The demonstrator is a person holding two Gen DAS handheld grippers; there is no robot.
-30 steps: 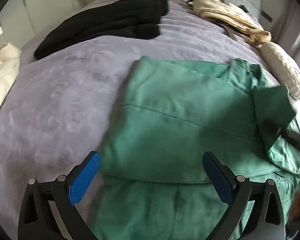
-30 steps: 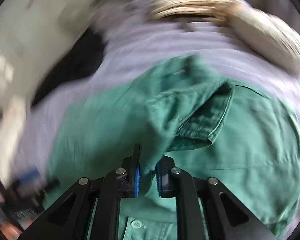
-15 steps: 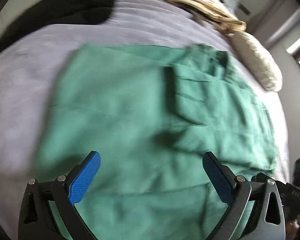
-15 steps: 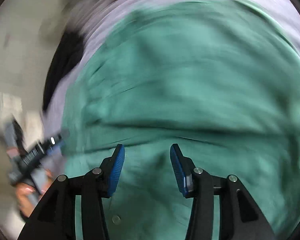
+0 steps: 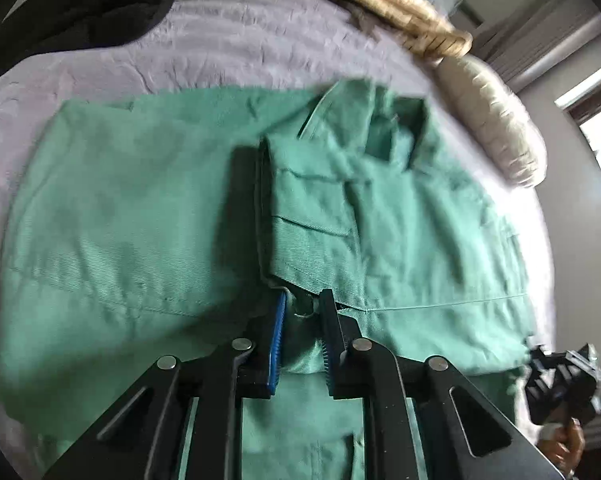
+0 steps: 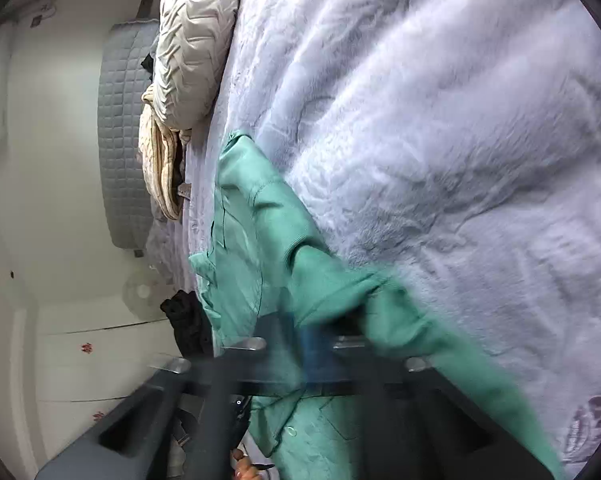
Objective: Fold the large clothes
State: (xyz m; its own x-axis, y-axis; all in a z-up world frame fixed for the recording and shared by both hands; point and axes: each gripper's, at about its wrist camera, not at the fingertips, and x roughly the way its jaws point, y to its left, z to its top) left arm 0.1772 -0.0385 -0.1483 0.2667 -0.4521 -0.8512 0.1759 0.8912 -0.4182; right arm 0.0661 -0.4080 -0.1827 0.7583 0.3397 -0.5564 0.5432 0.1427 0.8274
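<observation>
A green work jacket point(image 5: 120, 220) lies spread on the lilac bed cover point(image 5: 240, 40), one sleeve folded across its middle. My left gripper point(image 5: 303, 312) points down at it, its jaws closing, and a raised fold of the green cloth is pinched between the pads. My right gripper point(image 6: 320, 344) is rolled onto its side and blurred by motion. Its jaws look shut, with the edge of the green jacket point(image 6: 252, 240) draped over and between them. That right gripper point(image 5: 560, 380) also shows at the jacket's right edge in the left wrist view.
A black garment point(image 5: 80, 4) lies at the far left of the bed. A beige knit point(image 5: 380, 4) and a cream padded jacket point(image 5: 496, 120) lie at the far right. A grey quilted headboard point(image 6: 124, 140) and white walls stand beyond. A hand point(image 5: 564, 444) holds the right gripper.
My left gripper went from wide open to closed on a fold of the jacket. My right gripper let go of the sleeve, opened, rolled sideways and closed at the jacket's edge.
</observation>
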